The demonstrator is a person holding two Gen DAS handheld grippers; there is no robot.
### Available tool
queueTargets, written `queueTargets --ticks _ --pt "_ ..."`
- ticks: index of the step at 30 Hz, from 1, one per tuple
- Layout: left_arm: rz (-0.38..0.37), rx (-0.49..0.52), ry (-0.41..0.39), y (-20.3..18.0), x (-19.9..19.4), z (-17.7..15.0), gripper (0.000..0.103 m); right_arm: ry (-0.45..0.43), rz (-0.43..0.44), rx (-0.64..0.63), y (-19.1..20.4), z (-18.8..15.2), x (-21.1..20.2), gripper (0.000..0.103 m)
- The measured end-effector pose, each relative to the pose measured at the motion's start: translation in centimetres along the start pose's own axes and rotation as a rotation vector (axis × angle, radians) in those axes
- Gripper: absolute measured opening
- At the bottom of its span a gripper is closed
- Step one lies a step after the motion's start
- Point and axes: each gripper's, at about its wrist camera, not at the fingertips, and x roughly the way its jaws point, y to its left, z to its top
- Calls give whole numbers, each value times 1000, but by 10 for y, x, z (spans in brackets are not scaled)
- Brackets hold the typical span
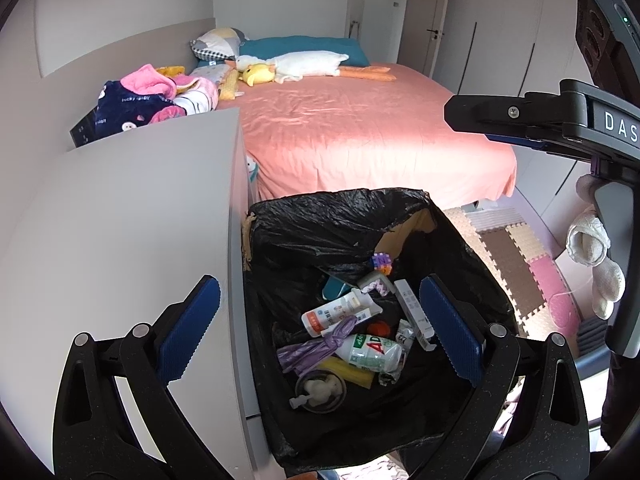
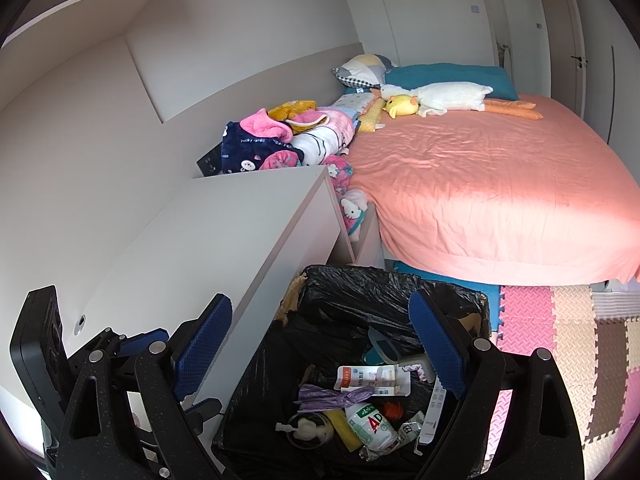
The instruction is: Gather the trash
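Bedroom floor with pink, beige and brown foam puzzle mats [image 2: 560,320], white worktop [image 1: 120,220] on the left side, bin wedged between worktop and bed

Nearest: left tool [image 1: 320,328] released, blue ribbed pads spread wide, nothing between them, hovering over the bin mouth. Right tool [image 2: 320,344] also released, pads wide apart, empty, over the same bin. From the left wrist view the right tool shows at the right edge, held by a hand in a white knit glove [image 1: 592,248]

Below both tools: cardboard box bin lined with a black plastic bag [image 1: 340,220], torn cardboard rim showing at two corners. Trash is inside, at the bottom:
- white plastic bottle with green and red label [image 1: 368,350], lying on its side
- white tube with orange print [image 1: 340,312], lying above the bottle
- crumpled purple plastic bag, knotted [image 1: 316,346], touching both
- yellow flat packet [image 1: 352,372], partly under the bottle
- round dark cup with white wad inside [image 1: 320,390], nearest corner
- long white box [image 1: 412,308] leaning on the right wall
- small orange-red cap [image 1: 378,326], between tube and bottle
- teal flat item [image 2: 382,350], far side, partly hidden
- small multicolour foam block [image 1: 380,261] on the bag's far wall

Further: worktop bare on top. Beyond it, heap of pink and navy fleece clothes [image 1: 152,100]

Farthest: bed with salmon-pink sheet [image 1: 360,128], white plush goose with orange feet [image 1: 304,64], yellow plush toy [image 1: 258,74], teal pillow [image 1: 304,46], patchwork pillow [image 1: 218,42], white wardrobe doors behind
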Motion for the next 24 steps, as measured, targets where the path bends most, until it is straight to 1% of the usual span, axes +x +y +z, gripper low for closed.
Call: queueTargets --ticks 24 --pt "7 3 9 2 0 -2 97 1 1 -3 3 3 -1 90"
